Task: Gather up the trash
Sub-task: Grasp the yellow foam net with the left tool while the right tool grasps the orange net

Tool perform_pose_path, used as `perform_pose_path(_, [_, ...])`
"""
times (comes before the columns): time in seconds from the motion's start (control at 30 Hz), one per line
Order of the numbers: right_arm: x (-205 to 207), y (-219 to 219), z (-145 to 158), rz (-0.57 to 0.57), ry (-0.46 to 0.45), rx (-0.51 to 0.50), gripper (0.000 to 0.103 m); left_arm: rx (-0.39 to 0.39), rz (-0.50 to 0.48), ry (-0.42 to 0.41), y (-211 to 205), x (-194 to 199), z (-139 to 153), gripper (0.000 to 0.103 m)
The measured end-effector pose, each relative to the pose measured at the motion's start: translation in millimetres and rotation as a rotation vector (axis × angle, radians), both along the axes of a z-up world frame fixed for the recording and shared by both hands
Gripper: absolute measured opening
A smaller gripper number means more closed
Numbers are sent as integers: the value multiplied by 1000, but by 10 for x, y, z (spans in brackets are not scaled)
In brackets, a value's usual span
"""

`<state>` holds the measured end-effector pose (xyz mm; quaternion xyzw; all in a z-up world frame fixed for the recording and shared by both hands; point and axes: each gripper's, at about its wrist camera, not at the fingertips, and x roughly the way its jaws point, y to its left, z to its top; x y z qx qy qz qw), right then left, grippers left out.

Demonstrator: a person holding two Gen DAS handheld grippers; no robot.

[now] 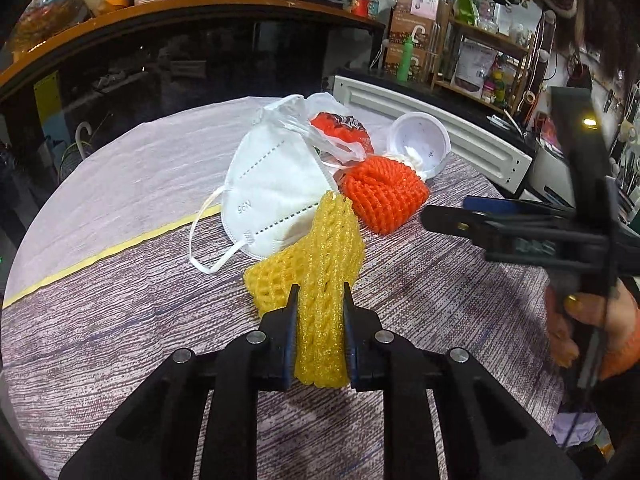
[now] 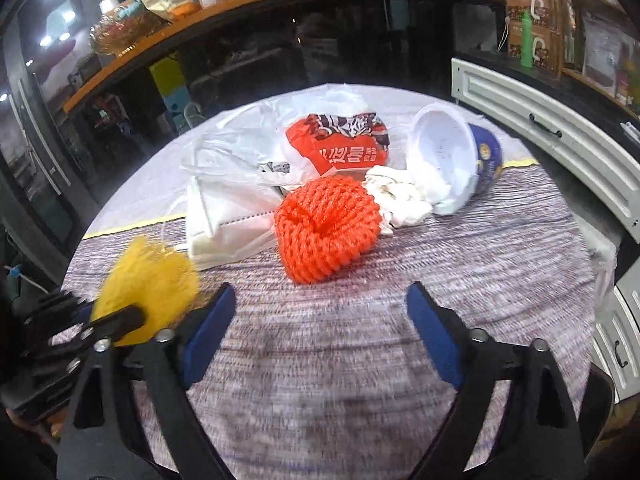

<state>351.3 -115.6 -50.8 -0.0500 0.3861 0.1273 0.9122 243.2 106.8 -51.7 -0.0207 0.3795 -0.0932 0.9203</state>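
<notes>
My left gripper is shut on a yellow foam net and holds it just above the table; the net also shows in the right wrist view. My right gripper is open and empty, a little in front of an orange foam net, which also shows in the left wrist view. Behind lie a white N95 mask, a clear plastic bag with a red snack wrapper, a crumpled tissue and a tipped white cup.
The trash lies on a round table with a grey-purple woven cloth and a lighter cloth behind a yellow tape line. A white cabinet stands at the right. A dark counter with cluttered shelves runs behind.
</notes>
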Motion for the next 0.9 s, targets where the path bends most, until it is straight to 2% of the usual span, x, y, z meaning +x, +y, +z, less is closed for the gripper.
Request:
perform_pose_path(0.1, [175,43,-60,-15,20,-18,81,-17,1,-5,33,-49,-2,19])
perform_pose_path(0.2, [300,59,-100,-29,41,-17,73,-27,-8,-2,45,-62,-25,19])
perform_pose_path(0.27, [365,58,-121,-36,56,-13,59,-33,-13,2,42,-66,-50,19])
perform_pose_path(0.3, [383,60,-128,-34,61,-11,55,-37,-14,4,39,-64,-59,19])
perform_pose_path(0.37, [380,65,-132,-25,66,-2,35,-44,-17,10,29,-56,-80,19])
perform_pose_path(0.43, [355,63,-124,-12,69,10,23,-47,-18,15,23,-54,-102,19])
perform_pose_path(0.63, [114,27,-17,12,29,29,21,-56,-17,13,9,-99,-101,19])
perform_pose_path(0.9, [-480,-147,153,34,-55,42,21,-73,-38,-1,-93,-201,-34,19])
